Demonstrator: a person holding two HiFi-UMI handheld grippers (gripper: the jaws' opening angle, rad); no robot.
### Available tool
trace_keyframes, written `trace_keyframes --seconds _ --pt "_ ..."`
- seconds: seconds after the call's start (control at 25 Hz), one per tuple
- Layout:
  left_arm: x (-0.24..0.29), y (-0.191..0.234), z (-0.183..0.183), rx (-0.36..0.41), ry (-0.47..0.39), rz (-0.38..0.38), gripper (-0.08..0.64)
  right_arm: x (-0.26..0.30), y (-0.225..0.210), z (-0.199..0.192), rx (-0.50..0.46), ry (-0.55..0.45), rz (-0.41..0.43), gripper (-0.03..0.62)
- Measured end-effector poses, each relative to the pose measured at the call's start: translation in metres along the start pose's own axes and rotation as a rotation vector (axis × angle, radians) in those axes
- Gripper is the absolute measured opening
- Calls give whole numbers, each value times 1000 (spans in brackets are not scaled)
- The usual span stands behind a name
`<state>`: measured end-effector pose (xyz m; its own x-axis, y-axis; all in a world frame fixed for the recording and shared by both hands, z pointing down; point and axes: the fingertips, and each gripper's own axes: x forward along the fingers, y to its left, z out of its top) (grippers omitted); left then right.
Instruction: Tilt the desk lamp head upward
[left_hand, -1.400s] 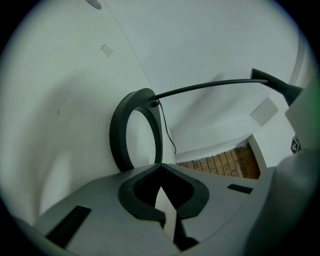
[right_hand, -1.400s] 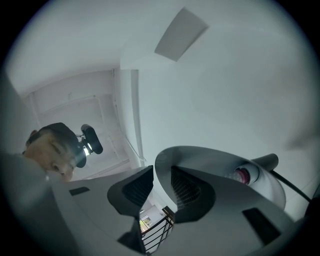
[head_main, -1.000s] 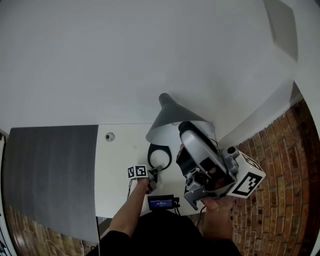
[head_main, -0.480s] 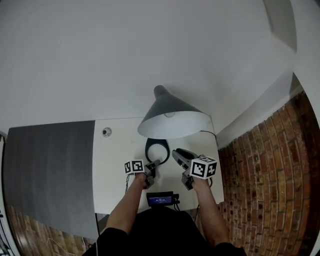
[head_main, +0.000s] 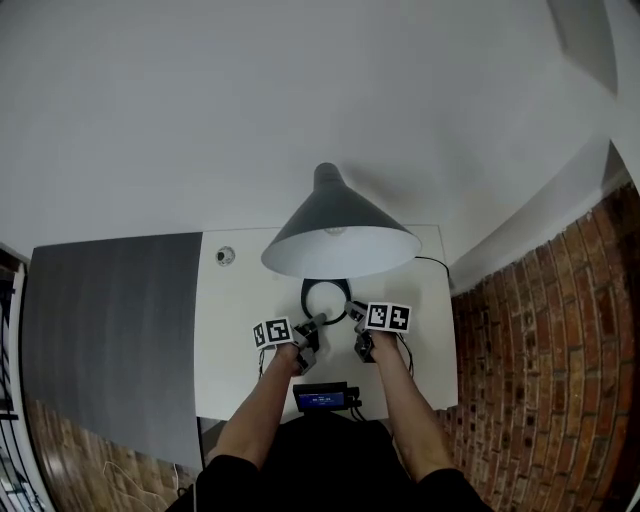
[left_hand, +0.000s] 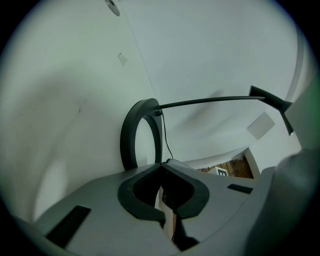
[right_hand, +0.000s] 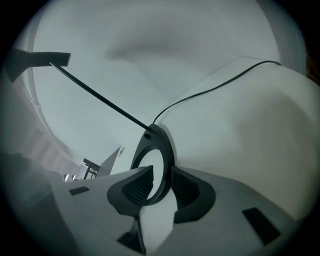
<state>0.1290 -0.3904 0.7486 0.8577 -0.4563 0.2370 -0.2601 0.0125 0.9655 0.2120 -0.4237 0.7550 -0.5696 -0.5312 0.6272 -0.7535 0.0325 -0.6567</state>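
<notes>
Lamp head (head_main: 340, 215), at frame centre, is facing its white inside upward: the tilt looks done, with only withdrawal left. Left claw (head_main: 318, 322) is resting closed, empty. Right claw (head_main: 352, 308) is standing open astride the base (head_main: 306, 300) rim. White worktop (head_main: 250, 300), white wall (head_main: 300, 90), brick (head_main: 540, 380) at right.
</notes>
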Motion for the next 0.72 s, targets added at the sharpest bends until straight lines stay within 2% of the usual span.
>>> trace_keyframes --seconds 0.16,0.72 --pt "-1 0 1 -2 -10 0 9 7 -1 -8 3 33 -20 115" --pt "-3 1 1 -5 -7 -4 9 8 0 -11 23 24 -25 115"
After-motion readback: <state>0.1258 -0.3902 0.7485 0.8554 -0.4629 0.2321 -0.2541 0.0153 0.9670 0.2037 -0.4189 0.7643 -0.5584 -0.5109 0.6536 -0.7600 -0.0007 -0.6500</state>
